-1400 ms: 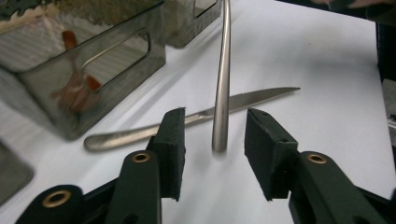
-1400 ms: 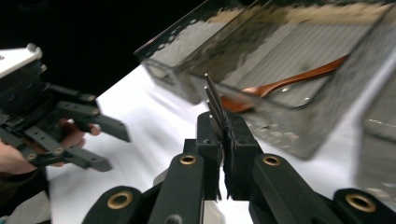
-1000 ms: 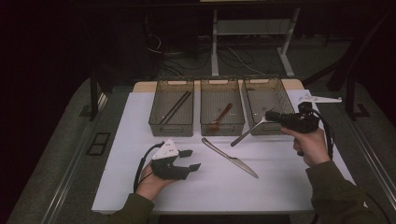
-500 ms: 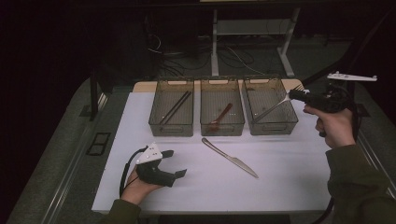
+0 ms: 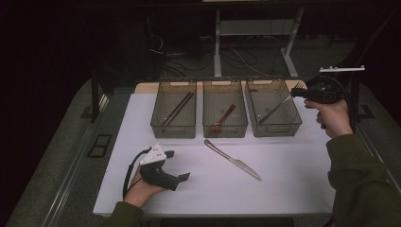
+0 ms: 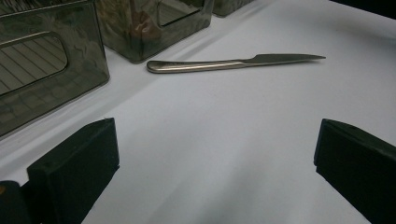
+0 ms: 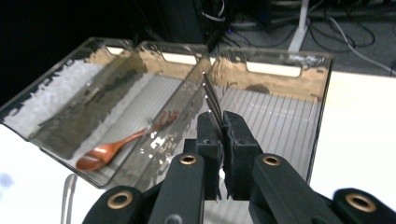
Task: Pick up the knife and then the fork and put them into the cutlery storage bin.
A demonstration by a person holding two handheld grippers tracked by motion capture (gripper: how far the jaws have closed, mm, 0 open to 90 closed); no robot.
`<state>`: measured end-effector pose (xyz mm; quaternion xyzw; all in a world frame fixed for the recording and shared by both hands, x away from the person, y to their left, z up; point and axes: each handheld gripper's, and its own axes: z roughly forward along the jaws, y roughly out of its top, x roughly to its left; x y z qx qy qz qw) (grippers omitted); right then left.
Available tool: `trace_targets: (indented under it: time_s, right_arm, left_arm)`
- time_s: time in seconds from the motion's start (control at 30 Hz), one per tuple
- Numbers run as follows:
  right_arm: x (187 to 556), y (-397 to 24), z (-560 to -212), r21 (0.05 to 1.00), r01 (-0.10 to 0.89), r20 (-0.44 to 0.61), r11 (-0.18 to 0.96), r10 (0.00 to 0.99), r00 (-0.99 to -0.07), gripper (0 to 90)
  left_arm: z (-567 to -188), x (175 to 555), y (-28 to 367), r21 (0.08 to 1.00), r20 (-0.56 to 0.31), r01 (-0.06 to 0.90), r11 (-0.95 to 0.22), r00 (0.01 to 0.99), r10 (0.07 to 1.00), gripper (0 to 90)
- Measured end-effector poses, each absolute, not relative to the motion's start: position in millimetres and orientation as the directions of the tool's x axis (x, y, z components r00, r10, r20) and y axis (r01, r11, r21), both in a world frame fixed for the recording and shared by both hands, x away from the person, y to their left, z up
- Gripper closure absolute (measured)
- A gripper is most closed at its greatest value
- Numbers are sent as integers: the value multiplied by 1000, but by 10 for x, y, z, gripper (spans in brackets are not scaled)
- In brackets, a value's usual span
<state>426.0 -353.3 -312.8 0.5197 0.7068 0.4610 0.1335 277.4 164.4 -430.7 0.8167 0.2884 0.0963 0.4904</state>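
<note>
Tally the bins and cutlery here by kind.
Smoky clear plastic bins: 3
Dark chopsticks: 2
Brown wooden spoon: 1
Silver metal knife: 1
Silver metal fork, held by right gripper: 1
Total: 8

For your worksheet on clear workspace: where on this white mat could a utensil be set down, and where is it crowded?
Bare mat lies right of the knife, and between the knife and the left gripper. The back edge is crowded: three bins stand side by side, with the right gripper holding a fork over the rightmost.
</note>
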Motion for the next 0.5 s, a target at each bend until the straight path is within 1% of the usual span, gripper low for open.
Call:
trace_targets:
  time_s: [0.17, 0.5]
  right_arm:
    - [4375, -3500, -3243, 755, 654, 302, 44, 862, -407, 847]
    - [4539, -3534, -3431, 722, 691, 297, 40, 884, -361, 837]
  left_arm:
    - [-4308, 2771, 1633, 856, -126, 375, -356, 819, 559, 0]
    - [-4315, 2778, 1606, 851, -126, 374, -370, 827, 548, 0]
